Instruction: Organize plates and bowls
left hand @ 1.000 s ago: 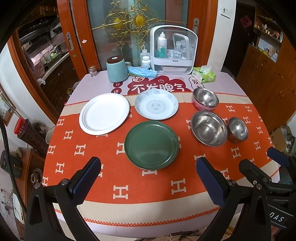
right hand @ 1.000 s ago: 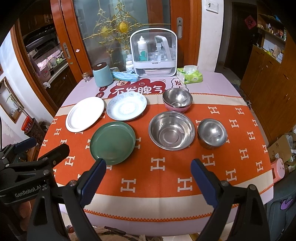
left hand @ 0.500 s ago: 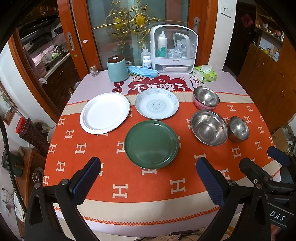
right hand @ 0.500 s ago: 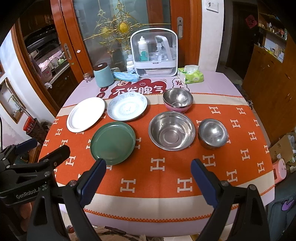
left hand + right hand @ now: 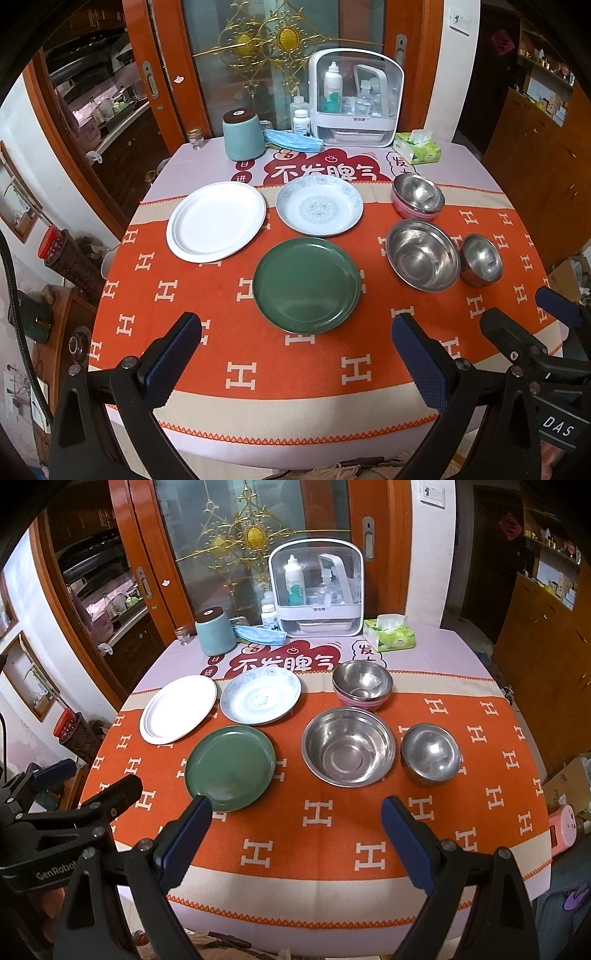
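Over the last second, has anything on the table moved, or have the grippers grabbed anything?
Almost nothing changed. The view has crept slightly, so both grippers drifted a touch, but nothing was taken or let go. The left gripper and right gripper stay open and empty; the green plate, white plate and large steel bowl lie as before.

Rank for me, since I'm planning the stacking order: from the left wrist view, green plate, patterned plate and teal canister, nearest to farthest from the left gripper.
1. Green plate, just ahead of the left gripper.
2. Patterned plate, behind it.
3. Teal canister, far back left.
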Motion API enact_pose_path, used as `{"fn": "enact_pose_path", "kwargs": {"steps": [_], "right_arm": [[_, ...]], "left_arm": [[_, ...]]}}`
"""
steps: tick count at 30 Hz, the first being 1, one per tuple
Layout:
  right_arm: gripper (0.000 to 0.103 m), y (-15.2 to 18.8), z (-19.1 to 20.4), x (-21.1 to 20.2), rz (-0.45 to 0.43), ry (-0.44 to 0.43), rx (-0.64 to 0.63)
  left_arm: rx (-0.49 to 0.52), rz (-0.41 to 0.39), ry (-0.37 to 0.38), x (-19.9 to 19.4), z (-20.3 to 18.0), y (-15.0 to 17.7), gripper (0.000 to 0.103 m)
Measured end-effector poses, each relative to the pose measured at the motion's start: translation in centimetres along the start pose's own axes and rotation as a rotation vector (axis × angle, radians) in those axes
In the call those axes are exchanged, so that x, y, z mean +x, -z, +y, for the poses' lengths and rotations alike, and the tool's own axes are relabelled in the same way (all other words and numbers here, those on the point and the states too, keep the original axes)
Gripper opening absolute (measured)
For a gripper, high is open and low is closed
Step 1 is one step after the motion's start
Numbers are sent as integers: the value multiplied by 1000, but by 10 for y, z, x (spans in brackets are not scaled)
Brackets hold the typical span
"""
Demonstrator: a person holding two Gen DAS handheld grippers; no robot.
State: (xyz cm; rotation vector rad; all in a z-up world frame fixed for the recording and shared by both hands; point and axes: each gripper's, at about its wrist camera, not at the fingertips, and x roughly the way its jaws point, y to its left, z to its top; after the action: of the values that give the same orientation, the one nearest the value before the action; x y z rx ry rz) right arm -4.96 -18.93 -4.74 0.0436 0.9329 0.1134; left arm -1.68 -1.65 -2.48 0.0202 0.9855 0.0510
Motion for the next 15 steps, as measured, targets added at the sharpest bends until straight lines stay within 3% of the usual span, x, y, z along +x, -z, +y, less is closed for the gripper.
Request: {"fn": "enact_pose_path", "kwargs": {"steps": [15], "right_arm": [[93,-5,-2,5,9,-28,-5]], "left_arm": [[-12,9,-14,1,0,-3,102]]}}
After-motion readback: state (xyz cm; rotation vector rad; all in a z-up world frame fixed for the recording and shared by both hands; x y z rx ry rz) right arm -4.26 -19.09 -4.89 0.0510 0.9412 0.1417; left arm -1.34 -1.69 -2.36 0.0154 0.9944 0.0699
